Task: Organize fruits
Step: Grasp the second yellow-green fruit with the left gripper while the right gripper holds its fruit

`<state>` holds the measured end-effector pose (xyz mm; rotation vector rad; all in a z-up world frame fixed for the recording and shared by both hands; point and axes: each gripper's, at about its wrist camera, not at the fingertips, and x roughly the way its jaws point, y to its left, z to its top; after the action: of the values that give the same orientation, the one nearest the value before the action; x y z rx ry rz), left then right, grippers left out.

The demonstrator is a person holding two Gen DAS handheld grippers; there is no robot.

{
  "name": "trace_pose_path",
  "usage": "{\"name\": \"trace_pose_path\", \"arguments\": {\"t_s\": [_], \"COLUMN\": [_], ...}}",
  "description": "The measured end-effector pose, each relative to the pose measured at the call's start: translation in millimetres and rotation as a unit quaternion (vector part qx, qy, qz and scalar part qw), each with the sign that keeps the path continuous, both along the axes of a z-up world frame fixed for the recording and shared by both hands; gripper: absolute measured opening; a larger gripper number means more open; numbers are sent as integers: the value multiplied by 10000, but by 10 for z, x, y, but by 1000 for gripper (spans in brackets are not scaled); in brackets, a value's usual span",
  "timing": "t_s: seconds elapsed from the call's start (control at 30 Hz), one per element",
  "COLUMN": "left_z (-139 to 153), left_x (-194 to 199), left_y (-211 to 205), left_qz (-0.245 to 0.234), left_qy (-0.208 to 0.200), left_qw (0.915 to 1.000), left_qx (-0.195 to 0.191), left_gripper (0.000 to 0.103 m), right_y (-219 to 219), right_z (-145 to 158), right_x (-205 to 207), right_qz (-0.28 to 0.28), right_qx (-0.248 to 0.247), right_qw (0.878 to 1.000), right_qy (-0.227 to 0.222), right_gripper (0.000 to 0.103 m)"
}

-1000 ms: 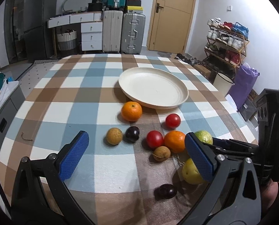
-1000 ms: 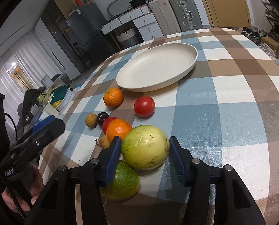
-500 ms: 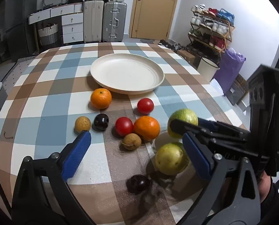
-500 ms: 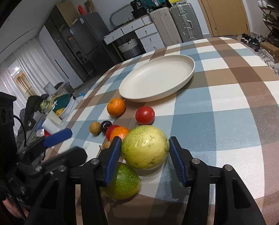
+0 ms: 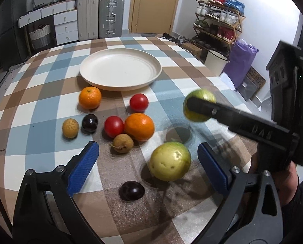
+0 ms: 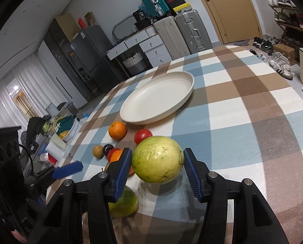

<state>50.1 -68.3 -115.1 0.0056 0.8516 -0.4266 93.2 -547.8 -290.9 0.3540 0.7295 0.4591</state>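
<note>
The right gripper (image 6: pixel 157 169) has its blue pads clamped on both sides of a yellow-green guava (image 6: pixel 158 159), which hangs clear of the checked tablecloth (image 6: pixel 243 109) with its shadow on the cloth below. In the left wrist view the same guava (image 5: pixel 199 105) appears at 3 o'clock of the fruit cluster, partly covered by a black finger of the right gripper.

The left gripper (image 5: pixel 148 166) stands spread wide with nothing pressed between its pads. A second guava (image 5: pixel 170 161) lies on the cloth between the pads, nearer the right-hand pad and touching neither. A dark plum (image 5: pixel 131 190) lies at 7 o'clock of this guava.

The cream plate (image 5: pixel 90 77) sits at 12 o'clock of the cluster and carries no fruit. Reference layout, left wrist view:
- Orange (image 5: pixel 90 97) just in front of the plate rim.
- Tomato (image 5: pixel 139 102) at 3 o'clock of that orange.
- Second orange (image 5: pixel 139 126) touching a second tomato (image 5: pixel 114 126).
- Brown longan (image 5: pixel 123 143) at 6 o'clock of the second tomato.
- Second plum (image 5: pixel 89 122) beside another longan (image 5: pixel 70 128).

A person's hand (image 5: pixel 273 174) holds the right gripper's handle.
</note>
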Motion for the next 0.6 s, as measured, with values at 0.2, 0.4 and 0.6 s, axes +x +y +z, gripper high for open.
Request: {"name": "trace_pose_path", "arguments": {"t_s": [0.2,0.4,0.6], "left_z": [-85,-134,-228], "left_x": [41,75,114], "left_y": [-110,-243,-342], "left_qz": [-166,-411,-790], "left_qy": [175,293,714], "left_qw": [9997,9986,9943], "left_qx": [91,158,-4], "left_gripper": [97,91,58], "right_y": [-139,-192,-196], "right_z": [85,91,79], "right_x": [-24,-20,-24], "right_qz": [-163,-169,-108], "right_qx": [55,126,190], "right_qw": [9997,9996,9995], "right_qy": [-159,-188,-222], "right_gripper": [53,53,53]}}
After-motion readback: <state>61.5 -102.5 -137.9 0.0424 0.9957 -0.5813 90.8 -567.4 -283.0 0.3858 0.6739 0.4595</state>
